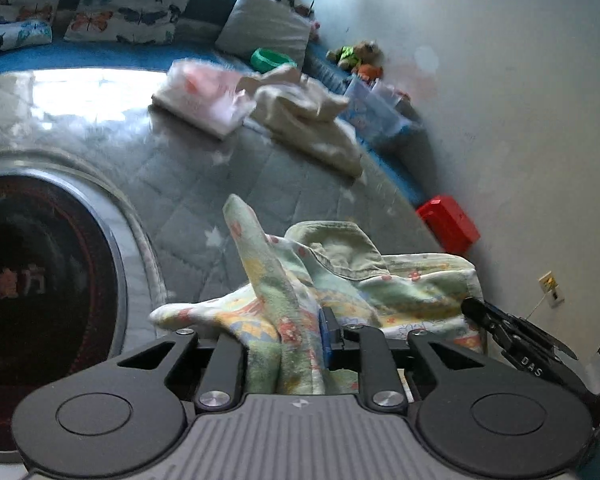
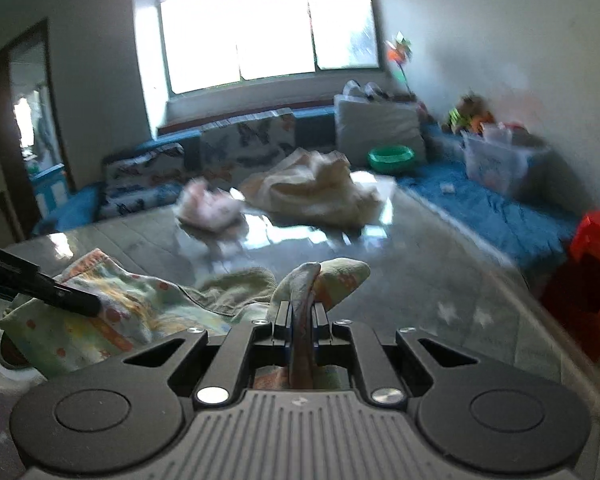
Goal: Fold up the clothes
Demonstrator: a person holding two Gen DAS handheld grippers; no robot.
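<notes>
both grippers up over the grey quilted mat (image 1: 204,184), sharing one pale green floral-print soft cloth garment (image 1: 340,280). left gripper (image 1: 284,340) pinching a thick bunched fold of it, jaws parted only as far as the wad between them. right gripper (image 2: 300,316) clamped on a thin edge, jaws pressed nearly together with just the hem between.

held at two separate points, most likely to stretch the piece out in the air before laying it flat for a fold. between the two grips still slack and crumpled, a loose flap poking upward, so spreading looks unfinished.

further back on the mat, waiting their turn by the look of it: a cream crumpled fabric heap (image 1: 312,120) and, touching it on one side, a white-and-pink smaller bundle (image 1: 208,96). pushed to the far end, probably to keep the near stretch free for working.

count: two grippers, one garment in hand, two piles waiting, so three clothing items in all. around the edges: one green round plastic bowl (image 2: 390,158), one red plastic stool (image 2: 592,280), one clear plastic storage box (image 2: 496,164), one grey plain cushion (image 1: 264,28), at least three butterfly-print pillows (image 1: 132,4) along the blue bench.
</notes>
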